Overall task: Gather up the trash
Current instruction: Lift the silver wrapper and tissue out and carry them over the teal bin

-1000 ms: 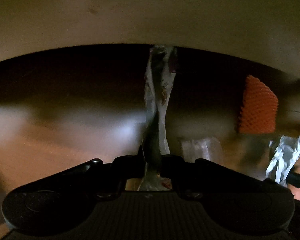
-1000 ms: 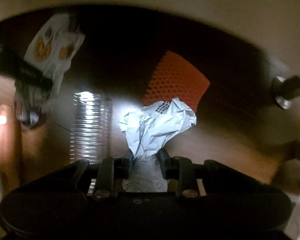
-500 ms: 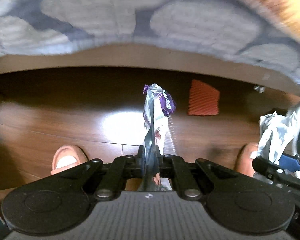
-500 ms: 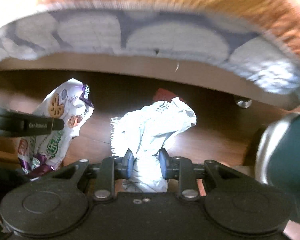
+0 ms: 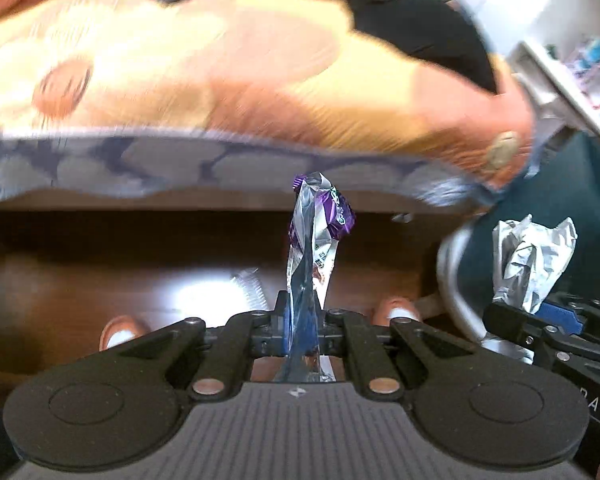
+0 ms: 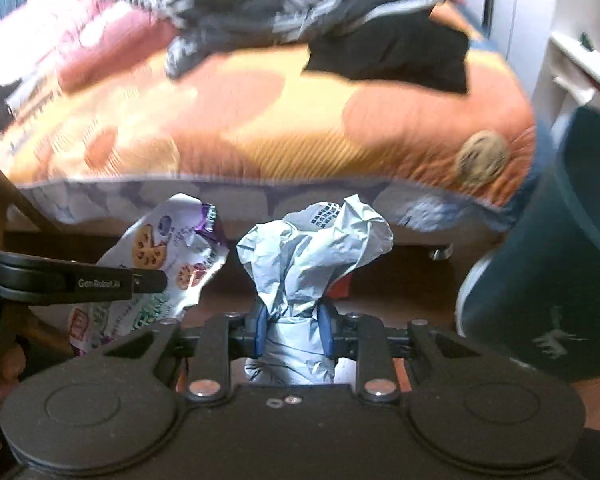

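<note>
My left gripper (image 5: pixel 302 322) is shut on a flattened purple and silver snack wrapper (image 5: pixel 314 240) that sticks up edge-on from the pads. In the right wrist view the same snack wrapper (image 6: pixel 160 264) shows its cookie print, pinched by the left gripper (image 6: pixel 148 280) at the left. My right gripper (image 6: pixel 294 330) is shut on a crumpled pale grey-blue paper wad (image 6: pixel 312 256), whose top flares out above the blue pads. That paper wad (image 5: pixel 528 264) also appears at the right of the left wrist view. Both grippers hang above a dark wooden floor (image 5: pixel 100 264).
A bed with an orange and yellow blanket (image 6: pixel 284 120) and dark clothes (image 6: pixel 392 48) fills the upper half. A dark teal bin (image 6: pixel 560 260) stands at the right. A clear ribbed plastic cup (image 5: pixel 248 284) lies on the floor, near the person's toes (image 5: pixel 120 330). White shelving (image 5: pixel 572 40) is far right.
Both grippers have risen from under the bed, each keeping its piece of trash. The bed's top and the teal bin have come into view, and the orange mat has dropped out.
</note>
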Motion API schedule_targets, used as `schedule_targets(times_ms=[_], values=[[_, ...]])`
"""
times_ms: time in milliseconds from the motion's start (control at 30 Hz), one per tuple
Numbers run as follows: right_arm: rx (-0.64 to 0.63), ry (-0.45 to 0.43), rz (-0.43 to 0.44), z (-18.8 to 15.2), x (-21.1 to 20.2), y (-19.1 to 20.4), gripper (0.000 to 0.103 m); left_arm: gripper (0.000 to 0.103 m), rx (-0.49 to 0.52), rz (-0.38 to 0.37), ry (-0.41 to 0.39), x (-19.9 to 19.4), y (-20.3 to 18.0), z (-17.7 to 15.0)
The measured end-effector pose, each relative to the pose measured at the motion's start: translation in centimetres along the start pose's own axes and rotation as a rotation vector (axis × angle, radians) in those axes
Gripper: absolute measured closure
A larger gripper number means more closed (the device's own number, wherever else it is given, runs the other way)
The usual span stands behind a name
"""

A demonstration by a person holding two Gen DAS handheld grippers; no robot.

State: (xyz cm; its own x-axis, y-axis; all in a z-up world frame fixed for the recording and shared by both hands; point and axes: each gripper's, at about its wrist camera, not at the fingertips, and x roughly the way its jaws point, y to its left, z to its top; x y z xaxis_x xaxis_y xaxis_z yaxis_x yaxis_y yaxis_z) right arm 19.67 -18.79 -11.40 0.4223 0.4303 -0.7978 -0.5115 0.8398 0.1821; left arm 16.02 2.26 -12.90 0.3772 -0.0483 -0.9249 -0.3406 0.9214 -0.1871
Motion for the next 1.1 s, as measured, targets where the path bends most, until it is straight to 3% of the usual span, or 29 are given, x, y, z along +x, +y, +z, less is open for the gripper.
schedule_targets(times_ms=[267,500,733,900,1100], values=[[0.047,-0.189,-0.017,1.7,-9.4,-3.8,0.078,0.096,0.123,-0.1,-0.117,-6.4,-7.3,1.8],[0.061,-0.303,-0.088,3.1,-14.5,-8.8,0.078,0.098,0.237,-0.173,-0.201,-9.8,-14.2,4.2],[0.151,-0.317,-0.166,3.6,-16.3,-15.0,0.078,0.098,0.353,-0.237,-0.255,-11.6,-22.5,7.2],[0.19,-0.308,-0.212,3.5,-16.5,-18.2,0.078,0.098,0.421,-0.284,-0.228,-10.6,-27.9,8.2],[0.216,-0.283,-0.237,3.0,-15.8,-21.1,0.078,0.098,0.481,-0.292,-0.186,-7.5,-32.6,8.6]])
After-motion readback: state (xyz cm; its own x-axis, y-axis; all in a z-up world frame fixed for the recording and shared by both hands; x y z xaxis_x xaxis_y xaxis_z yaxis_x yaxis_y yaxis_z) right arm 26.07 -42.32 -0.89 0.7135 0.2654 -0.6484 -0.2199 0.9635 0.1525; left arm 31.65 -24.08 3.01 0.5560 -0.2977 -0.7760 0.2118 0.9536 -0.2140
